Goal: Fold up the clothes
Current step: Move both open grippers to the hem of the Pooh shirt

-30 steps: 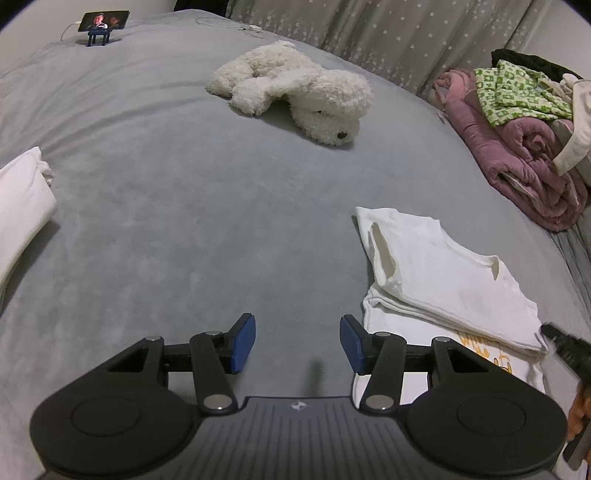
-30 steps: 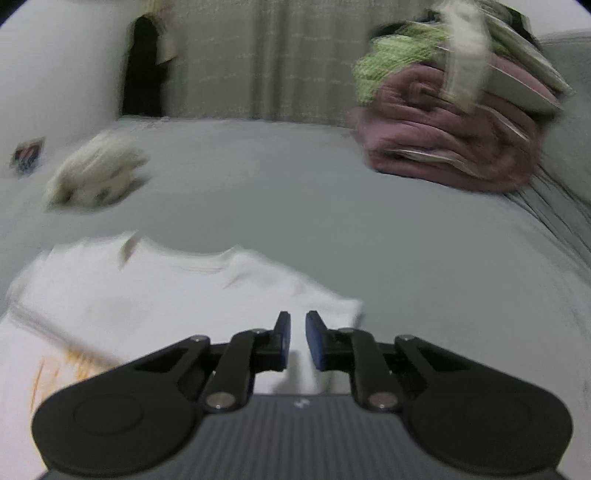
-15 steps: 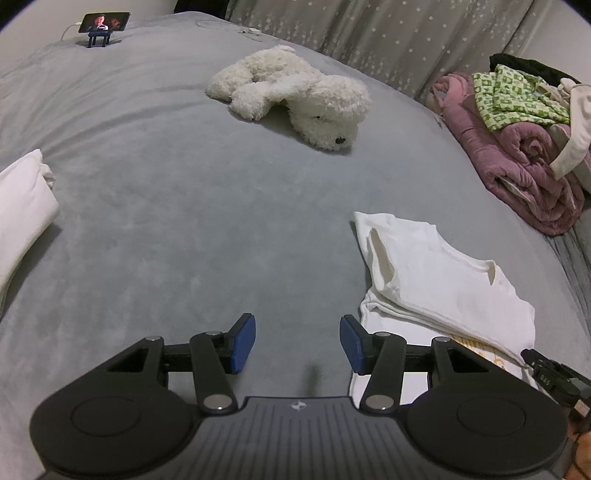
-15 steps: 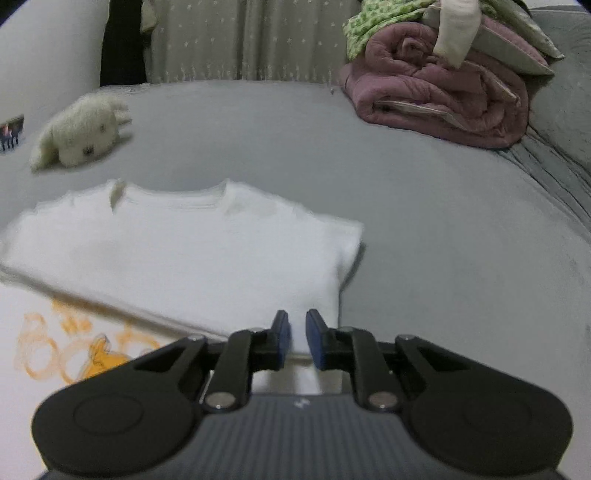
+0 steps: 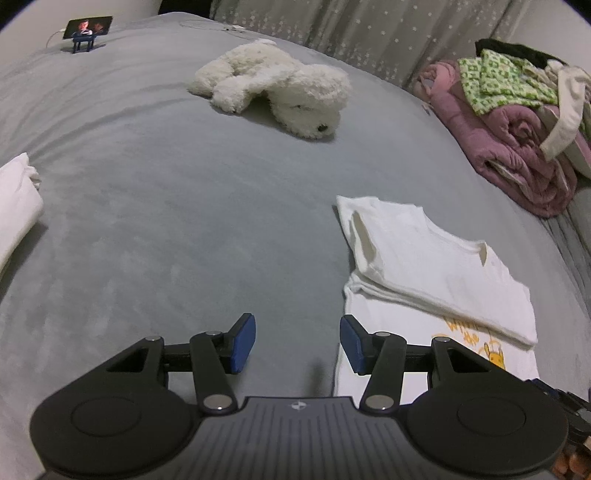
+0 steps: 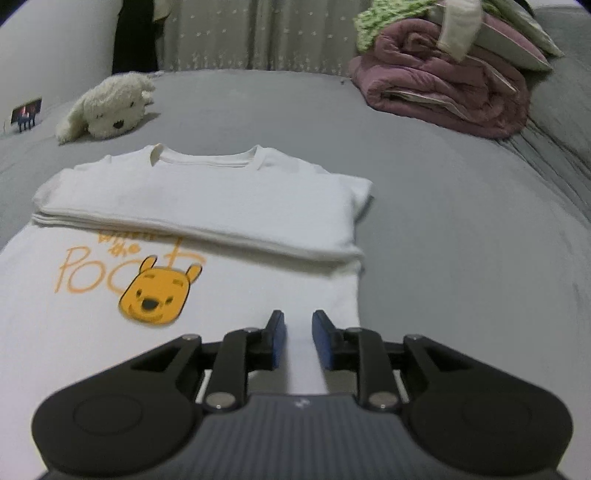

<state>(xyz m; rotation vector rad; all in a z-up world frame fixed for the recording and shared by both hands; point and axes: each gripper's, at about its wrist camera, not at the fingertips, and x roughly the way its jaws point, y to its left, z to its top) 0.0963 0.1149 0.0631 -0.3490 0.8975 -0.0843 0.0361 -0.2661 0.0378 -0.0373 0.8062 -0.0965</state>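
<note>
You have a wide grey bed under both cameras, with bare cover stretching from your left claw up to the plush dog. Along the bed's right edge sits a rolled mauve quilt with a green patterned cloth on top, well apart from the shirt. The white Pooh T-shirt lies flat on the bed's right half, its upper part folded down over the print; the fold edge runs just above the yellow bear face. Grey cover is open to the right of the shirt's side edge. A folded white garment lies at the far left edge. Your left claw hangs wide apart over bare cover just left of the shirt. Your right claw is slightly apart, empty, over the shirt's lower right part. A phone on a blue stand stands at the far corner.
</note>
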